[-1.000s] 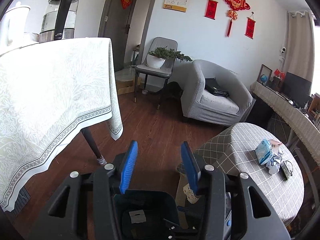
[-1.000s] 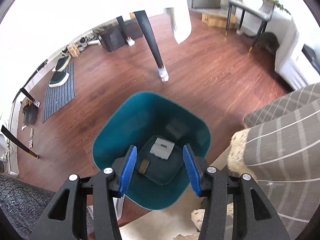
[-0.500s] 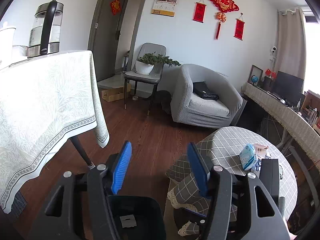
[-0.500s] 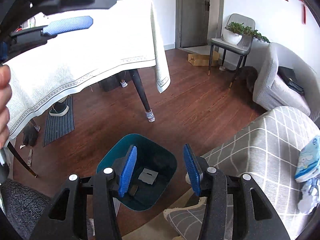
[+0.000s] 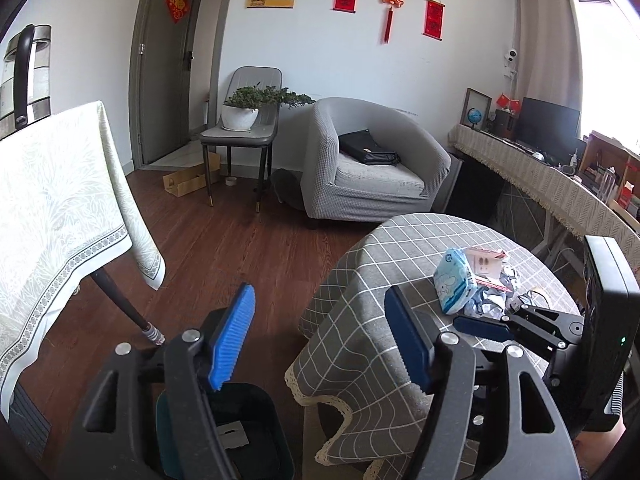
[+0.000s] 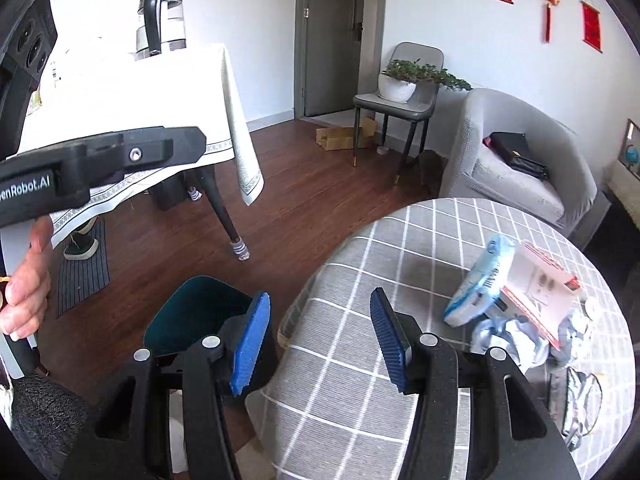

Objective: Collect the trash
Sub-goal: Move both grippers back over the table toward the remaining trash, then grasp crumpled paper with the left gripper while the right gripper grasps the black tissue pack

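A teal trash bin (image 6: 188, 316) stands on the wood floor left of a round table with a grey checked cloth (image 6: 360, 280). The bin also shows in the left wrist view (image 5: 244, 436), with white scraps inside. Trash lies on the table's far right: a blue-and-white packet (image 6: 480, 284), a white and red carton (image 6: 540, 284) and crumpled wrappers (image 6: 516, 332). The packet also shows in the left wrist view (image 5: 454, 280). My left gripper (image 5: 320, 336) is open and empty above the bin. My right gripper (image 6: 320, 340) is open and empty over the table's near edge.
A larger table with a white patterned cloth (image 5: 60, 200) and a kettle (image 6: 160, 20) stands to the left. A grey armchair (image 5: 372, 160) and a chair with a potted plant (image 5: 244, 120) stand at the back. A long side table (image 5: 560, 184) runs along the right.
Both grippers have risen and tilted up from the bin toward the round table. The right gripper now faces the trash pile instead of looking down into the bin.
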`<state>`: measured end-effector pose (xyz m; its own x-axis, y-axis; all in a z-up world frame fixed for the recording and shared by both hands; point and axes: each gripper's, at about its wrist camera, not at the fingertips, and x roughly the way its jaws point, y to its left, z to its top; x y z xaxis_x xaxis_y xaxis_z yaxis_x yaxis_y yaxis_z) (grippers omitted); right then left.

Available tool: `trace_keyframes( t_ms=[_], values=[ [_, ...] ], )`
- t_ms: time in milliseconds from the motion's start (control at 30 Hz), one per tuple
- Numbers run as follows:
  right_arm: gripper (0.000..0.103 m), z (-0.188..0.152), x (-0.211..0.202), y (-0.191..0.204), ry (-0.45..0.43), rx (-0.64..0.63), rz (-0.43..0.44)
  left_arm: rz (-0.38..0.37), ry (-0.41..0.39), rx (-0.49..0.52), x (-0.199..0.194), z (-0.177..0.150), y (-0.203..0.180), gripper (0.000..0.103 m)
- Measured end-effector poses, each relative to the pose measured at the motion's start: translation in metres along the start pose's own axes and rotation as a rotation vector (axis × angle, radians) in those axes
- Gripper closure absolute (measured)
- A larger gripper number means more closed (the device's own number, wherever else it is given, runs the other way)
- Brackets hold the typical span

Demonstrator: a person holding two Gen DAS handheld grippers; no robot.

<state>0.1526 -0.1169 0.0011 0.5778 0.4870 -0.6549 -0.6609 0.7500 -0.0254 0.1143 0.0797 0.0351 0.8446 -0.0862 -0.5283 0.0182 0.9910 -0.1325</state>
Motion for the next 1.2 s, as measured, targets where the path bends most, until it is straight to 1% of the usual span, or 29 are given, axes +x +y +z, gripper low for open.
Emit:
trace_keyframes(
  t_ms=[267, 333, 500, 600, 933, 1100, 1200],
  values=[
    [0.044, -0.023, -0.025, -0.052, -0.022, 0.089, -0.064, -0.074, 0.033, 0.036, 0.020, -0.005, -0.048, 0.030],
    [0.040, -0.029, -0.032, -0.064, -0.029, 0.118, -0.073, -0.087, 0.040, 0.051, 0.024, -0.006, -0.058, 0.028],
    [0.039, -0.044, -0.048, -0.095, -0.042, 0.169, -0.113, -0.139, 0.068, 0.067, 0.038, -0.011, -0.082, 0.028],
    [0.037, -0.051, -0.057, -0.111, -0.050, 0.200, -0.130, -0.148, 0.080, 0.077, 0.046, -0.015, -0.095, 0.027],
    [0.034, -0.081, -0.068, -0.148, -0.027, 0.262, -0.151, -0.193, 0.141, 0.111, 0.075, -0.029, -0.137, 0.026],
    [0.034, -0.092, -0.068, -0.163, -0.017, 0.308, -0.128, -0.212, 0.171, 0.126, 0.090, -0.036, -0.158, 0.026],
    [0.034, -0.098, -0.067, -0.168, -0.007, 0.323, -0.122, -0.212, 0.196, 0.131, 0.102, -0.040, -0.166, 0.026]
  ],
)
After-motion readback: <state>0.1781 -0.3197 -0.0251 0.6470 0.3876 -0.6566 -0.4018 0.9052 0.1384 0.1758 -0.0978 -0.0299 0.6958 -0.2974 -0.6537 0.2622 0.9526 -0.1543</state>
